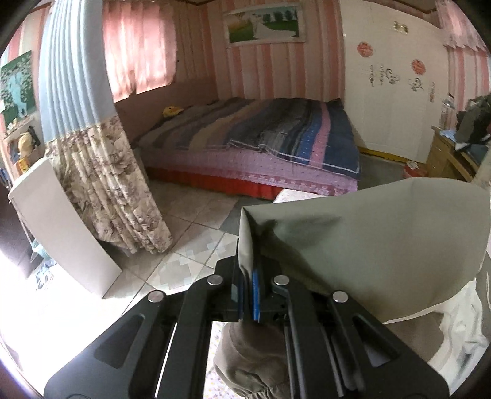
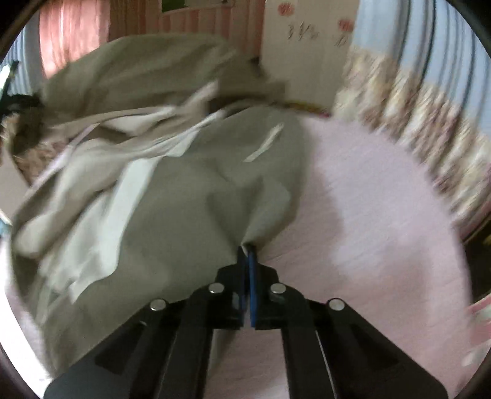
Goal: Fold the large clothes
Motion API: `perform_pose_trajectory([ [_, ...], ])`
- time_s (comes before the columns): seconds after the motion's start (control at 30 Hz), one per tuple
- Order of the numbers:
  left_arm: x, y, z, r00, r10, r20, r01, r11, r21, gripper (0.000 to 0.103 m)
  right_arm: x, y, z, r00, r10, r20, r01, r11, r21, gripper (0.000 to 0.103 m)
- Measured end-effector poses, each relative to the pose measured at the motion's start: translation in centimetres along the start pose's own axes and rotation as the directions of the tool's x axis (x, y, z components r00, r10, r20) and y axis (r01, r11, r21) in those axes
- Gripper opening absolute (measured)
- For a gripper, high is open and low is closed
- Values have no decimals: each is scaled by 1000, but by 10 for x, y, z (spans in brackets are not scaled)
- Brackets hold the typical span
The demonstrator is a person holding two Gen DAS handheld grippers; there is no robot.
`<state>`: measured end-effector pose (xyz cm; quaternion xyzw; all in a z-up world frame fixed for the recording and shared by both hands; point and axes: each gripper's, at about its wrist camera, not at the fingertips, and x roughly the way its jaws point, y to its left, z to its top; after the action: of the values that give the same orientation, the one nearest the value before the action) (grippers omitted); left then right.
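My left claw (image 1: 249, 285) grips 1 edge of the grey coat (image 1: 353, 245), lifted up. My right claw (image 2: 248, 267) pinches another edge on the pink bed (image 2: 383, 214). I should pull both edges tight and lift evenly.

Both wrist views close, angled down (sharing garment (image 1: 368, 239)).

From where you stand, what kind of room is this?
Most likely a bedroom in a home: a bed with a striped quilt, long floral curtains, and a framed picture on the striped wall.
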<state>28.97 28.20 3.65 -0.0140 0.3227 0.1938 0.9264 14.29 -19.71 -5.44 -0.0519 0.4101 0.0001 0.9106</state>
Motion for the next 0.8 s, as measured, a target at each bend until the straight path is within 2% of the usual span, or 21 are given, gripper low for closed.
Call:
perform_pose_trajectory([
  [0.07, 4, 8, 7, 1000, 30, 4, -30, 999, -22, 3, -1, -19, 7, 989, -141, 47, 143, 989, -36, 0],
  [0.1, 6, 12, 11, 999, 43, 6, -42, 998, -40, 3, 2, -34, 13, 965, -254, 71, 259, 963, -71, 0],
  [0.13, 7, 17, 13, 999, 52, 7, -52, 997, -58, 3, 6, -47, 16, 942, -325, 86, 332, 939, -91, 0],
  [0.17, 7, 20, 14, 998, 59, 7, -58, 996, -71, 3, 11, -64, 21, 912, -398, 99, 407, 907, -109, 0],
  [0.23, 4, 28, 16, 997, 78, 7, -77, 992, -99, 3, 24, -110, 35, 821, -559, 119, 571, 807, -152, 0],
  [0.27, 2, 31, 17, 996, 89, 8, -88, 990, -106, 3, 27, -123, 40, 796, -592, 124, 605, 780, -161, 0],
  [0.3, 3, 35, 19, 994, 105, 8, -104, 988, -112, 3, 35, -149, 50, 750, -648, 129, 661, 729, -179, 0],
  [0.33, 5, 39, 20, 992, 127, 3, -126, 985, -120, 3, 42, -162, 57, 727, -674, 133, 685, 701, -196, 0],
  [0.37, 9, 43, 21, 989, 146, -5, -145, 981, -128, 3, 51, -177, 65, 692, -706, 151, 720, 658, -222, 0],
  [0.43, 25, 57, 25, 982, 188, -32, -191, 970, -149, 3, 60, -189, 81, 644, -738, 202, 763, 598, -245, 0],
  [0.53, 58, 80, 24, 958, 266, -102, -281, 944, -172, 3, 62, -207, 110, 586, -769, 254, 810, 544, -221, 0],
  [0.57, 67, 88, 22, 956, 265, -127, -285, 941, -184, 3, 61, -212, 118, 570, -779, 262, 821, 528, -218, 0],
  [0.6, 76, 98, 19, 957, 243, -156, -272, 940, -204, 3, 59, -224, 127, 539, -796, 274, 841, 496, -214, 0],
  [0.67, 89, 111, 12, 959, 208, -191, -250, 940, -232, 4, 54, -238, 136, 502, -820, 275, 863, 456, -215, 0],
  [0.7, 93, 113, 6, 957, 205, -206, -251, 940, -231, 4, 53, -250, 141, 475, -837, 271, 877, 427, -218, 0],
  [0.8, 88, 110, -10, 959, 186, -213, -232, 947, -220, 4, 61, -275, 149, 428, -870, 244, 899, 382, -215, 0],
])
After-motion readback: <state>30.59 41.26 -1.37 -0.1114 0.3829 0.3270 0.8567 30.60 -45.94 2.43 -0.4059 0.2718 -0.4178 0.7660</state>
